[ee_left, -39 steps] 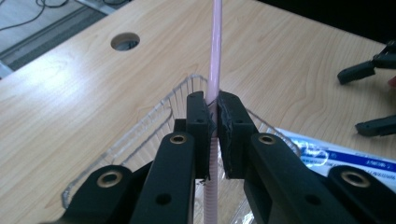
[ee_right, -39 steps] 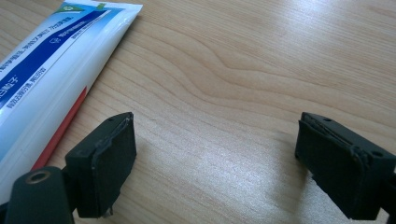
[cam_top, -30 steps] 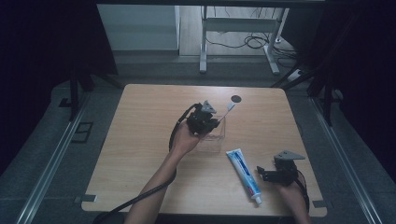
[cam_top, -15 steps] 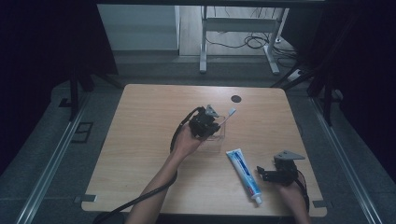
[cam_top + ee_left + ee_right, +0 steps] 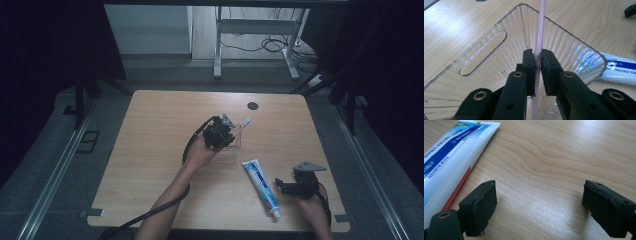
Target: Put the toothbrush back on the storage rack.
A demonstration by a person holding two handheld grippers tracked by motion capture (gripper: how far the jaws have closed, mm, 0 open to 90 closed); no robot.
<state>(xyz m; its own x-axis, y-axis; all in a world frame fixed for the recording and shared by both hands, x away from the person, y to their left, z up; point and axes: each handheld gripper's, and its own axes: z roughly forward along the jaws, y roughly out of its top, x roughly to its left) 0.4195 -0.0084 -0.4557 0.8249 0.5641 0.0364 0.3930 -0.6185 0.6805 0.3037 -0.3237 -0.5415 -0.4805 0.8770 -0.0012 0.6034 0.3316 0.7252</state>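
A pale pink toothbrush [image 5: 541, 22] stands slanted inside a clear ribbed plastic cup [image 5: 574, 47] near the table's middle. My left gripper [image 5: 537, 53] is over the cup's mouth, shut on the brush's handle. In the high view the brush head [image 5: 246, 121] sticks out to the upper right of the left gripper [image 5: 220, 132] and the cup [image 5: 235, 142]. A white and blue toothpaste tube [image 5: 261, 186] lies flat near the front edge. Just right of it my right gripper [image 5: 286, 188] rests low, open with bare wood between its pads [image 5: 539, 205]; the tube [image 5: 451, 152] lies to their left.
A round black hole cover [image 5: 253, 105] sits in the wooden table [image 5: 150, 150] toward the far edge. Dark floor and metal rails surround the table. A desk frame with cables stands beyond the far edge.
The left hand has shifted slightly and the toothbrush has sunk a little lower into the cup. The right gripper and the toothpaste tube have not moved.
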